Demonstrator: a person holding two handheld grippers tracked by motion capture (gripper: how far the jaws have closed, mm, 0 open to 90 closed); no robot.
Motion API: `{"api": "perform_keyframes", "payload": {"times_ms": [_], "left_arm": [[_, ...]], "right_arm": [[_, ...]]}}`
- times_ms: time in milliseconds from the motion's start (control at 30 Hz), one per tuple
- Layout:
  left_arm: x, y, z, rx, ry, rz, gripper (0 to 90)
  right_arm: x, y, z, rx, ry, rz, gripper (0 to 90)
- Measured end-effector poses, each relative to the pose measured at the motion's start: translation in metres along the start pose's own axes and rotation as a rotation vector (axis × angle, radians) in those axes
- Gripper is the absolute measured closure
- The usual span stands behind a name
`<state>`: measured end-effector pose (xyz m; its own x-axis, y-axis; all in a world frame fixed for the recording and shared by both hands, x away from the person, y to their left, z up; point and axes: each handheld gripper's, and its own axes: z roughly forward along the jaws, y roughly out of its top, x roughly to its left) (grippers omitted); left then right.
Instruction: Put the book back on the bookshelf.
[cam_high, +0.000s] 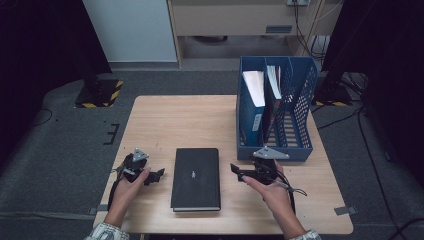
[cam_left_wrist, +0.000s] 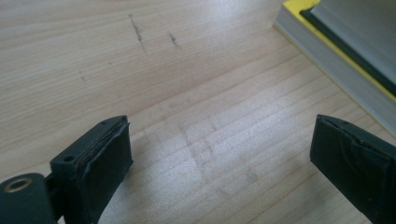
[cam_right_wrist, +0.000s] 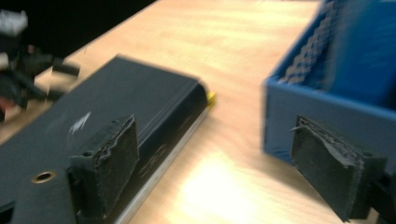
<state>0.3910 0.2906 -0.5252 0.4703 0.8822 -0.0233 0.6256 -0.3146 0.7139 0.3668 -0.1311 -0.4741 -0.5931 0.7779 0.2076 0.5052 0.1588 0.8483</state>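
black book (cam_high: 195, 177) flat on tabletop (cam_high: 165, 120) | left gripper (cam_high: 156, 175), right gripper (cam_high: 236, 171) flank it, jaws spread, empty | probably stiff, hefty; pinch its long edges

No readable text — small white emblem on black book (cam_high: 195, 178) cover, illegible.

The right gripper view is blurred: the blue rack (cam_right_wrist: 327, 112) beside the black book (cam_right_wrist: 116, 116) runs off the right edge, its contents unreadable
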Motion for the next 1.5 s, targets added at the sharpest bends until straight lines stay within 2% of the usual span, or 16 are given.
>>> {"api": "perform_keyframes", "payload": {"times_ms": [133, 233, 300, 400, 500, 567, 633, 700, 767, 833, 867, 967, 1033, 1200, 1367, 1500], "left_arm": [[-0.005, 0.004, -0.01, -0.043, -0.026, -0.026, 6.4], [-0.012, 0.009, -0.019, -0.081, -0.044, -0.029, 6.6], [-0.017, 0.011, -0.022, -0.106, -0.072, -0.04, 6.8], [-0.026, 0.013, -0.024, -0.11, -0.106, -0.023, 6.8], [-0.036, 0.014, -0.025, -0.116, -0.149, -0.016, 6.8], [-0.043, 0.015, -0.024, -0.109, -0.171, 0.002, 6.7], [-0.048, 0.016, -0.021, -0.106, -0.199, -0.002, 6.1], [-0.053, 0.017, -0.016, -0.089, -0.226, 0.024, 6.1], [-0.057, 0.017, -0.014, -0.083, -0.256, 0.02, 5.5], [-0.061, 0.017, -0.014, -0.081, -0.266, 0.025, 5.4], [-0.062, 0.017, -0.013, -0.078, -0.276, 0.023, 5.2], [-0.066, 0.016, -0.009, -0.065, -0.33, 0.003, 4.5], [-0.067, 0.016, -0.008, -0.063, -0.34, 0.006, 4.5], [-0.069, 0.015, -0.004, -0.046, -0.395, -0.03, 3.3], [-0.072, 0.015, 0.001, -0.03, -0.438, -0.042, 1.8], [-0.076, 0.015, 0.006, -0.021, -0.473, -0.051, 1.5]], "right_arm": [[0.017, -0.005, 0.018, 0.053, 0.048, -0.016, 11.0], [0.028, -0.007, 0.029, 0.072, 0.083, -0.02, 10.0], [0.034, -0.008, 0.036, 0.073, 0.105, -0.031, 9.7], [0.041, -0.011, 0.045, 0.093, 0.133, -0.027, 8.9], [0.046, -0.014, 0.053, 0.12, 0.138, -0.032, 8.6], [0.048, -0.016, 0.058, 0.137, 0.134, -0.036, 8.5], [0.049, -0.018, 0.062, 0.149, 0.135, -0.034, 7.6], [0.049, -0.018, 0.064, 0.153, 0.148, -0.016, 7.2], [0.048, -0.018, 0.065, 0.152, 0.156, -0.008, 6.7], [0.047, -0.019, 0.067, 0.154, 0.166, 0.01, 6.3], [0.047, -0.019, 0.068, 0.159, 0.17, 0.024, 6.1], [0.047, -0.02, 0.071, 0.149, 0.18, 0.03, 5.5], [0.048, -0.02, 0.073, 0.152, 0.183, 0.04, 4.2], [0.048, -0.022, 0.077, 0.153, 0.183, 0.067, 1.0], [0.046, -0.023, 0.079, 0.161, 0.2, 0.107, 0.2], [0.046, -0.023, 0.08, 0.16, 0.198, 0.112, 0.1]]}}
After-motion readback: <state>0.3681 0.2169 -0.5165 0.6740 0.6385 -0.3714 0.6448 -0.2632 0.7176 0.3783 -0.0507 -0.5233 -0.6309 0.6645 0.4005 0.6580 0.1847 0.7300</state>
